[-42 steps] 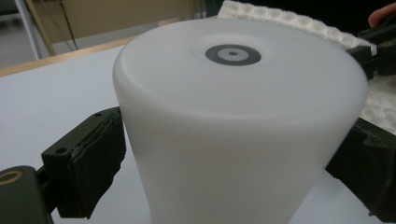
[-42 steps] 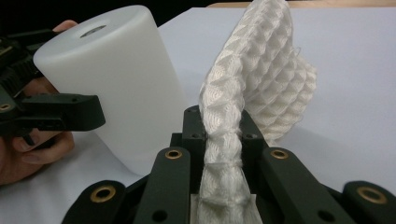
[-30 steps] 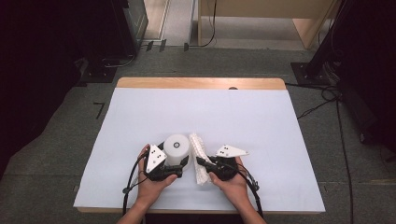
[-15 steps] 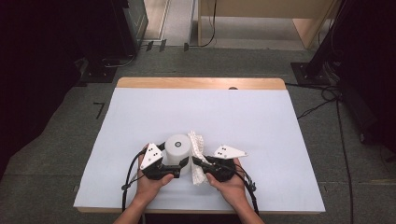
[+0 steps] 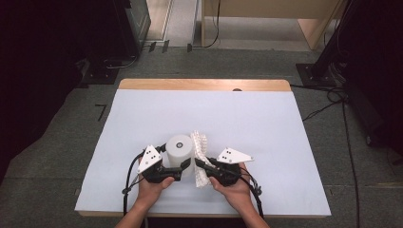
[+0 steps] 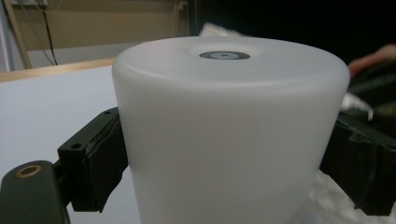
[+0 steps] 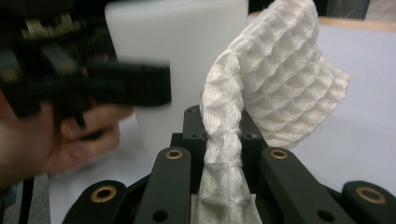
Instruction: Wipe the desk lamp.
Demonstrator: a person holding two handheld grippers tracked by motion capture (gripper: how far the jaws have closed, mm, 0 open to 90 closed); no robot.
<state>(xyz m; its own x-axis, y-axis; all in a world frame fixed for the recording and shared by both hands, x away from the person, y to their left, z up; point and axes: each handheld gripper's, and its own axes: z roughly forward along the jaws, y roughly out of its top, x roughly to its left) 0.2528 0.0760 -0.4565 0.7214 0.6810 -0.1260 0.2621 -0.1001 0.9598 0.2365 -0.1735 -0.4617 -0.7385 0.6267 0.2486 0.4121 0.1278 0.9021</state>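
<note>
Your right gripper (image 7: 223, 140) pinches the limp, light waffle cloth (image 7: 275, 88) firmly; your left gripper (image 6: 224, 154) clamps the smooth, probably slippery white cylinder (image 6: 229, 130) mid-wall.

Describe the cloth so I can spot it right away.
On the white table, look at the near edge where both hands meet. Beside the smooth white cylinder, pinched in the right gripper, stands the cloth: white, soft, waffle-textured, unlike the plain hard cylinder.
</note>
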